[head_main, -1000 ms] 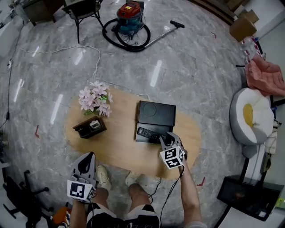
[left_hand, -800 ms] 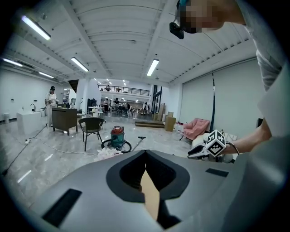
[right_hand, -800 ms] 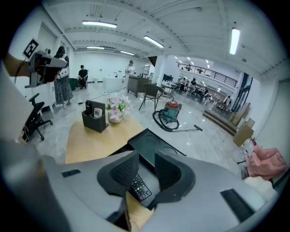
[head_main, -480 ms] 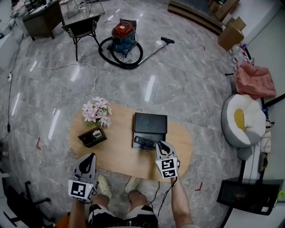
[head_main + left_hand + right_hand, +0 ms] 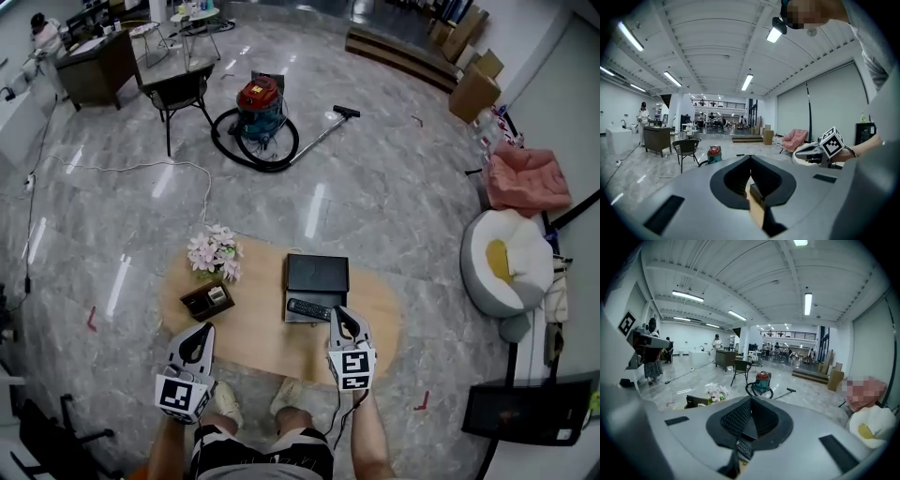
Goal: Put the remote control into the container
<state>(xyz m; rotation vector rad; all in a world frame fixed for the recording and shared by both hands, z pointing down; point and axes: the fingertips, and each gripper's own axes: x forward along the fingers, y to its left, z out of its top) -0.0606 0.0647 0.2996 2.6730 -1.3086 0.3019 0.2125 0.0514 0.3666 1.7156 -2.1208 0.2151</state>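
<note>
While you stand at the near side of the table [image 5: 253,323], your shoes [image 5: 284,396] show just off its near edge. The left gripper [image 5: 200,329] hovers at the table's near left rim. Look along it: the tips meet in a point, the jaws are closed, and nothing is pinched between them. Over on the other side, the right gripper [image 5: 338,312] hangs over the table's near edge, right of centre. Its jaws have just been closing and now they are fully together. There's nothing between the pads, so it is an empty pinch.

And there's the remote control [image 5: 308,308]! It lies crosswise on the near part of the black container [image 5: 317,274], which sits at the middle of the table. In the head view your right tips sit just beside the remote's right end. The right gripper view shows the remote well below the jaws, clear of them.

Toward the table's left end a small dark box [image 5: 208,300] rests on the wood. A bunch of pale pink flowers [image 5: 216,253] stands just behind it, at the far left rim.

Well beyond the table's far side, a red vacuum cleaner [image 5: 260,103] sits on the marble floor with its hose looped round it. A black chair [image 5: 176,86] stands further back and to the left. Off the table's right end there's a white cushioned seat [image 5: 497,267].
</note>
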